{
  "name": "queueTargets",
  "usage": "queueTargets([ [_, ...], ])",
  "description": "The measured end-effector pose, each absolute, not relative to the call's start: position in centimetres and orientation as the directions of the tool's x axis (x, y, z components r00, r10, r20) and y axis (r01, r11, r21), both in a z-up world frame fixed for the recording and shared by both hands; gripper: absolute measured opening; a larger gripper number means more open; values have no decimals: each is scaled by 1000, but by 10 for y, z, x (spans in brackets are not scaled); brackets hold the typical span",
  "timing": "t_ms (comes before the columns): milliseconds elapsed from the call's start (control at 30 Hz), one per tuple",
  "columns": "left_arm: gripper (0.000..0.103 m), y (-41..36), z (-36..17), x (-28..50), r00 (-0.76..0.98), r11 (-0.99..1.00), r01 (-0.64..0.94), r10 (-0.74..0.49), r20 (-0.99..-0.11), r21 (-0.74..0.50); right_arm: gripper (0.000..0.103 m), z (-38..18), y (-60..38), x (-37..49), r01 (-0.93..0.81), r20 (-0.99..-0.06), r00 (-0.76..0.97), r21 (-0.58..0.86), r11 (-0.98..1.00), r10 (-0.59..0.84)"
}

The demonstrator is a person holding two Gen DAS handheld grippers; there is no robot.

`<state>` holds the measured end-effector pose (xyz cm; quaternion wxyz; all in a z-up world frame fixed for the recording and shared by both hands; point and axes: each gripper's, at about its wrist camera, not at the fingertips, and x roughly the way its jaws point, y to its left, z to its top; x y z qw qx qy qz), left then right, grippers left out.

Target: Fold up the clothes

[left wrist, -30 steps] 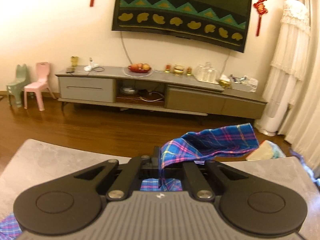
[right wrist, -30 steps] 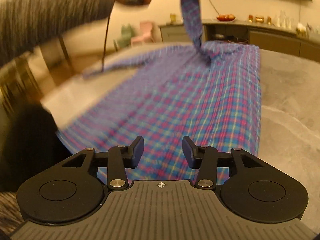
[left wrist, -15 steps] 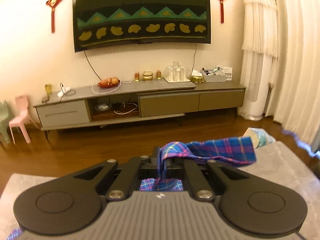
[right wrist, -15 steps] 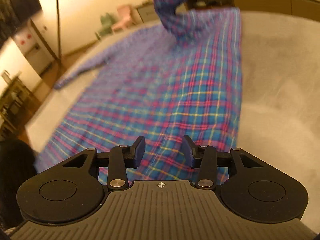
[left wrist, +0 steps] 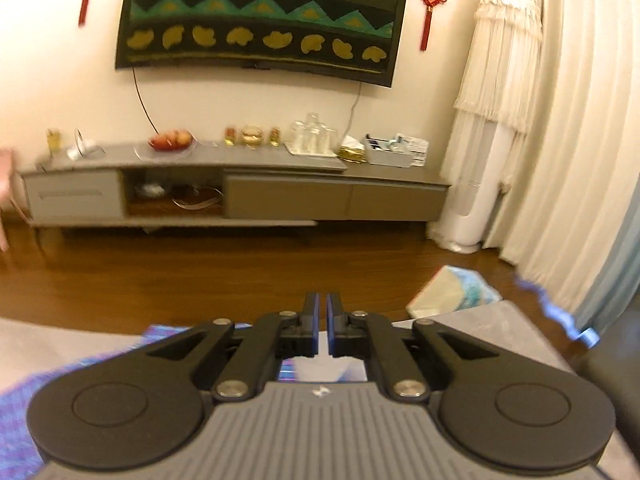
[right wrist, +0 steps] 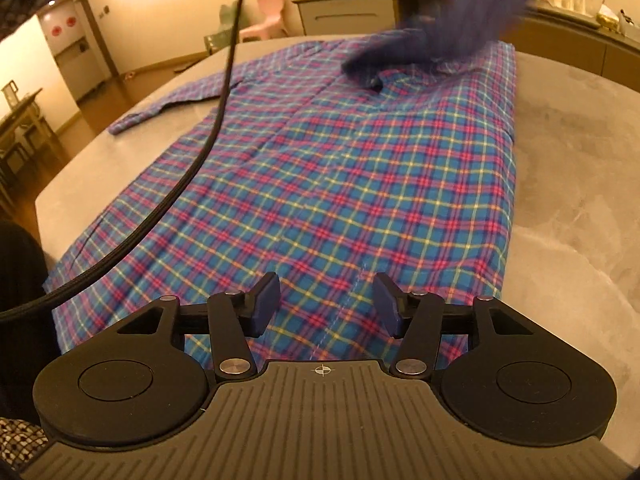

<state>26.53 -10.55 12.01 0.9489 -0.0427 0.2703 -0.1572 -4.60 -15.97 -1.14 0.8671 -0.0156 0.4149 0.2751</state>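
Over the table (right wrist: 580, 168) — plaid shirt (right wrist: 340, 184); left wrist shows TV (left wrist: 260, 16).

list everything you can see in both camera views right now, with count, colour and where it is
plaid shirt: one, blue-pink, flat on table, one sleeve blurred above collar end
table: one, grey, under shirt
cable: one, black, hanging over shirt's left side
TV: one, dark, on wall
TV cabinet: one, grey, below TV
fruit bowl: one, red, on cabinet
curtains: cream, right wall
pink chair: one, beyond table
left gripper: black, nearly shut, empty
right gripper: black, open, above shirt hem
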Motion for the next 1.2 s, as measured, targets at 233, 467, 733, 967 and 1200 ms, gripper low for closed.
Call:
queueTargets([
  [233,25,-97,92,248,807,957,286,-267,-527,-46,60,0,-200,-37,-394,-676,532,335,856,510],
  [467,34,5,25,177,708,974,137,-224,-670,-180,72,7,-278,-20,-149,-561,613,609,779,556],
  [733,54,99,38,36,759,949,148,-288,-584,-277,74,-27,-324,13,121,-515,643,799,589,566],
  [967,58,114,7,96,738,902,104,-353,-576,-419,74,-35,-300,110,227,-550,627,806,547,551],
  [1200,49,100,-31,122,683,914,122,-361,-635,-388,0,-23,-272,186,148,-649,629,641,753,428],
])
